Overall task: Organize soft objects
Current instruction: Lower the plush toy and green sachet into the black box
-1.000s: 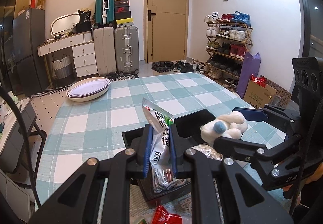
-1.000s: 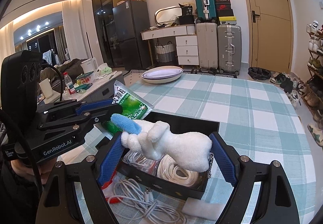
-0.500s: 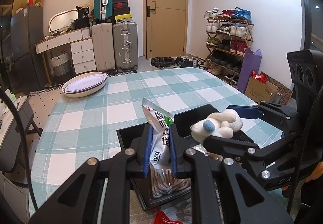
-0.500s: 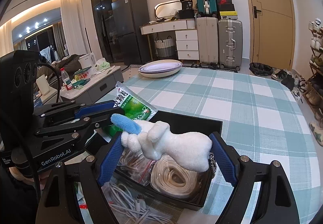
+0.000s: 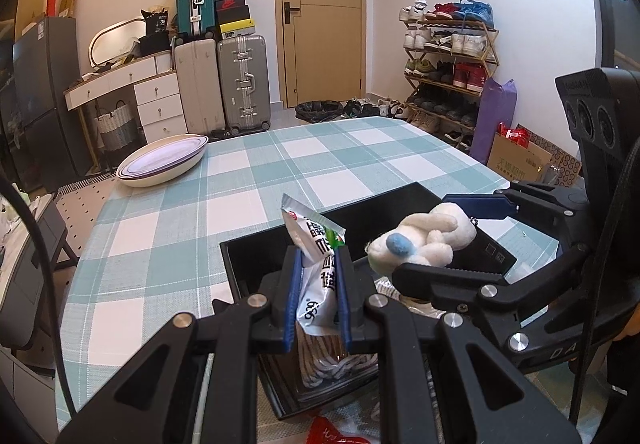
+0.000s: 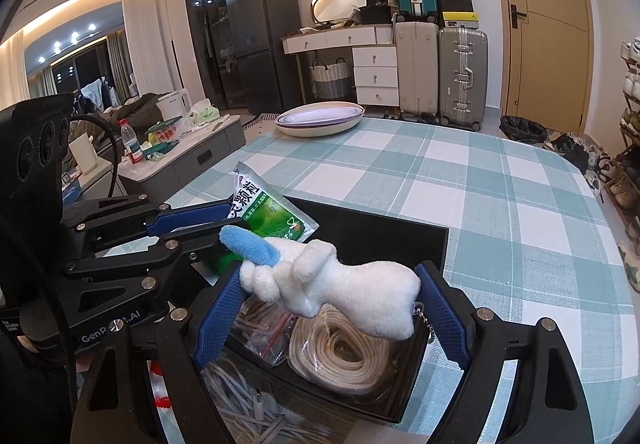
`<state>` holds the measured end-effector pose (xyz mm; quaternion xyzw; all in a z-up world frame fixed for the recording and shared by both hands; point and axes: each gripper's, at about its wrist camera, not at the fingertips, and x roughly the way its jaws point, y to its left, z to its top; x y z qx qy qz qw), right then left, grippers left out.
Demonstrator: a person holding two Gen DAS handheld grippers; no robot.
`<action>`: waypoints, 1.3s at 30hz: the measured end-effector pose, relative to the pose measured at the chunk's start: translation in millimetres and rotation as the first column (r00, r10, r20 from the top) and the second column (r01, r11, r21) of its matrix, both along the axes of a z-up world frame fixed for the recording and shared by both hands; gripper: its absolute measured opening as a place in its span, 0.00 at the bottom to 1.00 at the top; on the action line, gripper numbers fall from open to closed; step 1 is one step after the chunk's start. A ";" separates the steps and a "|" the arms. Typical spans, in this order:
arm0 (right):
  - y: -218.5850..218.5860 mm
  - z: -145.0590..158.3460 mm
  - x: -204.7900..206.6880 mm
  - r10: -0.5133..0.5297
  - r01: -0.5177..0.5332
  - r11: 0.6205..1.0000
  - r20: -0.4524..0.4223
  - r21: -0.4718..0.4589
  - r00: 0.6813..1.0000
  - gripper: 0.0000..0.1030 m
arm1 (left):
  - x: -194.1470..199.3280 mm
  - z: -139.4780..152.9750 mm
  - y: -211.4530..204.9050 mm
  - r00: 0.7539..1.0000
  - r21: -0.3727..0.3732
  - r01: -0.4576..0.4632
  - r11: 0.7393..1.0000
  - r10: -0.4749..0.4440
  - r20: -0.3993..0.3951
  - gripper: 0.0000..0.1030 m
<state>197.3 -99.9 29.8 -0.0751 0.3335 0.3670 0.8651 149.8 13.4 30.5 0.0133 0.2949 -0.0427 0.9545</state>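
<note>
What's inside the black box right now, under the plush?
Inside the black box: a coil of cream cord and a clear bag holding striped cord. The far half looks bare. The white plush toy and green packet cover parts of the floor.

A lived-in home: shoe rack, stacked suitcases, fridge and a checked-cloth table.
</note>
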 end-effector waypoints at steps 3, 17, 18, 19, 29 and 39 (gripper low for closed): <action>1.5 -2.7 2.6 0.005 -0.005 1.000 -0.001 -0.004 1.000 0.83 | 1.3 -1.9 2.2 1.000 -0.001 -0.004 1.000 0.004 -0.008 0.14; 10.0 -8.6 2.3 0.012 -0.012 0.998 0.005 -0.061 1.000 0.83 | 2.7 -14.2 7.6 0.999 0.014 -0.021 1.000 0.021 -0.044 0.14; 10.5 -8.9 1.3 0.008 -0.007 0.998 0.008 -0.067 1.000 0.83 | 2.5 -14.9 8.9 0.999 0.014 -0.024 1.000 0.025 -0.046 0.14; 11.6 -9.6 0.2 0.006 -0.005 0.997 0.015 -0.079 1.000 0.83 | 2.0 -15.1 9.5 0.999 0.013 -0.021 1.000 0.021 -0.042 0.14; 11.6 -14.4 -8.1 -0.010 0.010 0.996 0.003 -0.084 1.000 0.83 | -0.1 -15.1 11.8 0.999 0.027 -0.022 0.999 0.023 -0.036 0.14; 9.5 -12.6 -9.6 0.004 -0.004 0.997 -0.002 -0.077 1.000 0.86 | -0.8 -14.8 12.3 0.998 0.006 -0.001 1.000 0.001 -0.057 0.15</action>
